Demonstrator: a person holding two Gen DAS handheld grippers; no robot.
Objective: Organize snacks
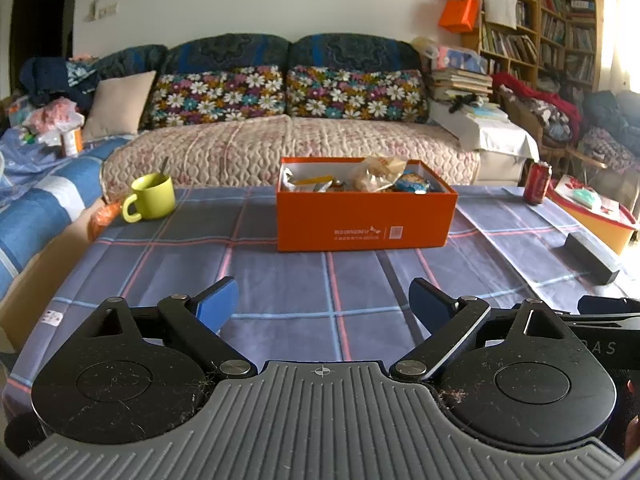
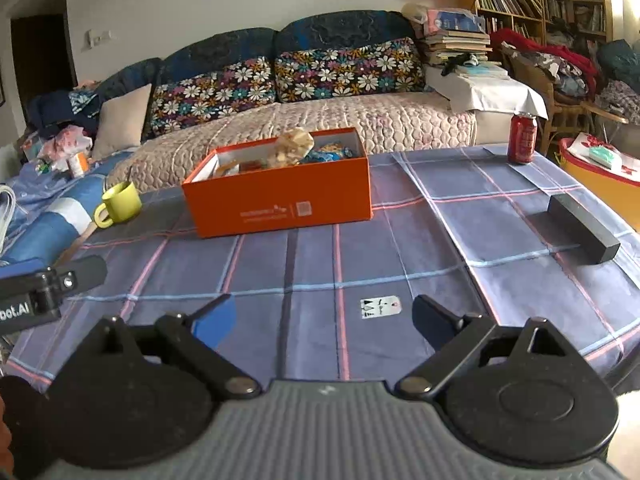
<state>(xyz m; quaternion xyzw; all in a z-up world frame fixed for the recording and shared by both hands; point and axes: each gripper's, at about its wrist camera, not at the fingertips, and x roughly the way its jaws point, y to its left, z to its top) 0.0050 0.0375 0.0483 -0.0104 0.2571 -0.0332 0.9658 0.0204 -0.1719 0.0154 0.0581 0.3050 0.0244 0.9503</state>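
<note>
Both grippers idle: left gripper (image 1: 322, 306) and right gripper (image 2: 323, 320) have fingers apart, nothing between them; snack packets (image 1: 374, 178) sit piled in the orange shoebox (image 1: 366, 216) mid-table; we see no loose snacks on the plaid tablecloth (image 2: 340, 256); looks basically done.

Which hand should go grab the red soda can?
Probably the right. The red soda can stands at the table's far right corner, on the right tongs' side. The left tongs face the orange box instead. Both tongs are open and empty.
</note>
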